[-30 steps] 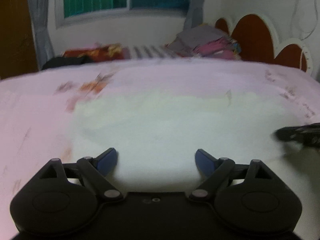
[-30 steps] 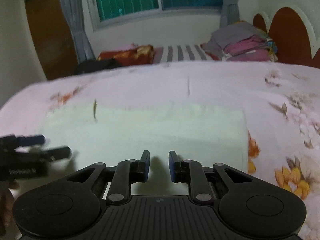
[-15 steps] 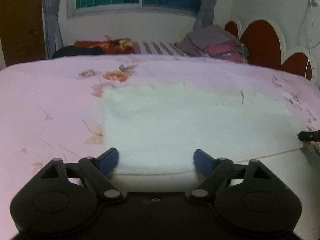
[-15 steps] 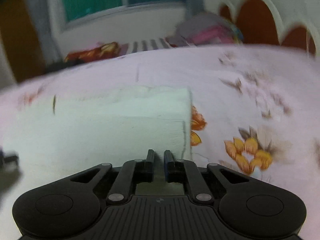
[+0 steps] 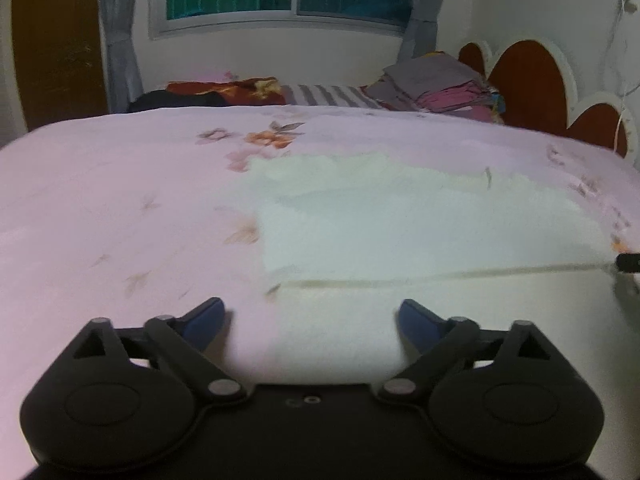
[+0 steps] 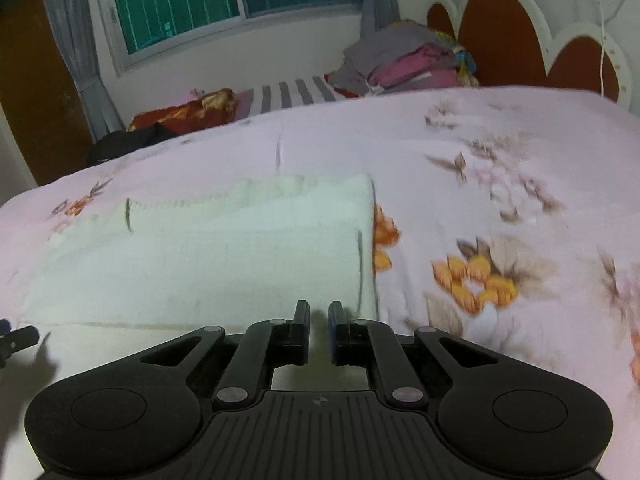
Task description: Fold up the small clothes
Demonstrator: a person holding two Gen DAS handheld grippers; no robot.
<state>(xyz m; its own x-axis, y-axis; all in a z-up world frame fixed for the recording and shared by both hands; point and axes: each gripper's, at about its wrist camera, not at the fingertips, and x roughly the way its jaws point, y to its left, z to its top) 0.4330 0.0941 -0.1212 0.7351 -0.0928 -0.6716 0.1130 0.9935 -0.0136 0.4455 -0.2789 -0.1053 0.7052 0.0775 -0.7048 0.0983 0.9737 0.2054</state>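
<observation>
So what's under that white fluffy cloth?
The pale cream folded cloth lies on the pink flowered bedsheet, which shows all around it. A lower cloth layer sticks out at the near edge; whatever else it covers is hidden.

- The towel (image 6: 208, 264) looks like soft, nubbly, matt cream cloth.
- The bedsheet (image 6: 460, 132) is smooth pink printed cloth.
- The left gripper (image 5: 310, 316) and right gripper (image 6: 319, 316) are matt black plastic with blue fingers (image 5: 206, 314).
- The headboard (image 5: 520, 76) looks glossy.
</observation>
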